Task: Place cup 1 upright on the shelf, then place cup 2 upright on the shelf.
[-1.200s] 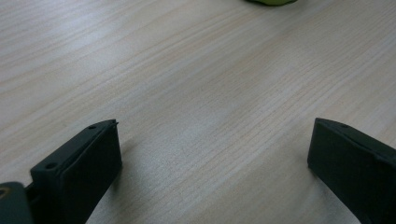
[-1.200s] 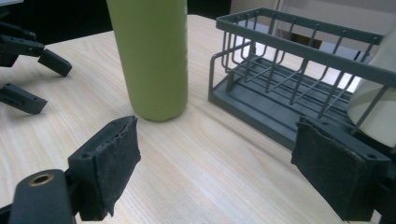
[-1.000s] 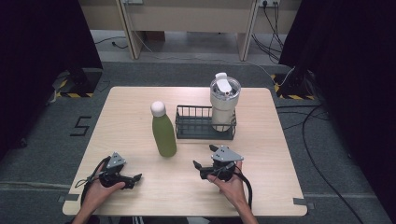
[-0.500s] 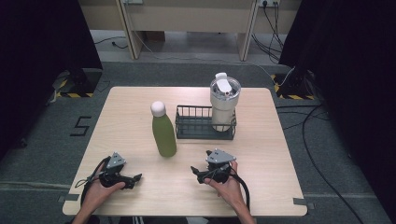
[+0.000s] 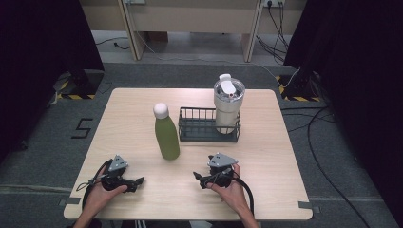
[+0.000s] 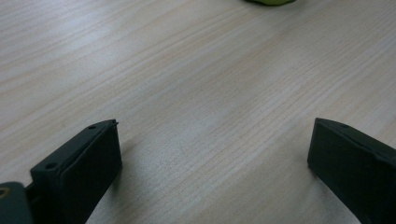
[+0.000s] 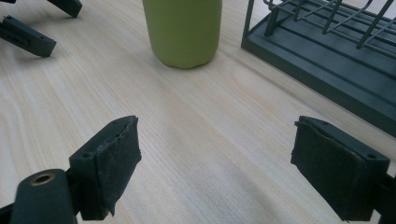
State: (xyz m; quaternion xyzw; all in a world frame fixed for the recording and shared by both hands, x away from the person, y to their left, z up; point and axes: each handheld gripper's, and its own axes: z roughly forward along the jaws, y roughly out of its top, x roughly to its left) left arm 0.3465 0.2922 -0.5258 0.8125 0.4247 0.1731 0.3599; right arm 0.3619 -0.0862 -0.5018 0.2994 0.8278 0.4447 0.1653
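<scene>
Right gripper (image 7: 217,163) facing green bottle (image 7: 183,30).
I am holding its jaws wide apart, empty; the upright bottle is standing ahead, left of the wire basket (image 7: 322,56).

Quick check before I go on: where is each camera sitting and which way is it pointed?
High view: above the near table edge, looking forward and down; both hands, left gripper and right gripper show.
Left gripper view: rides the left gripper, facing bare tabletop between its open jaws.
Right gripper view: rides the right gripper, facing the green bottle and wire basket; open jaws.
Shared: high and right gripper views both show bottle and basket.
</scene>
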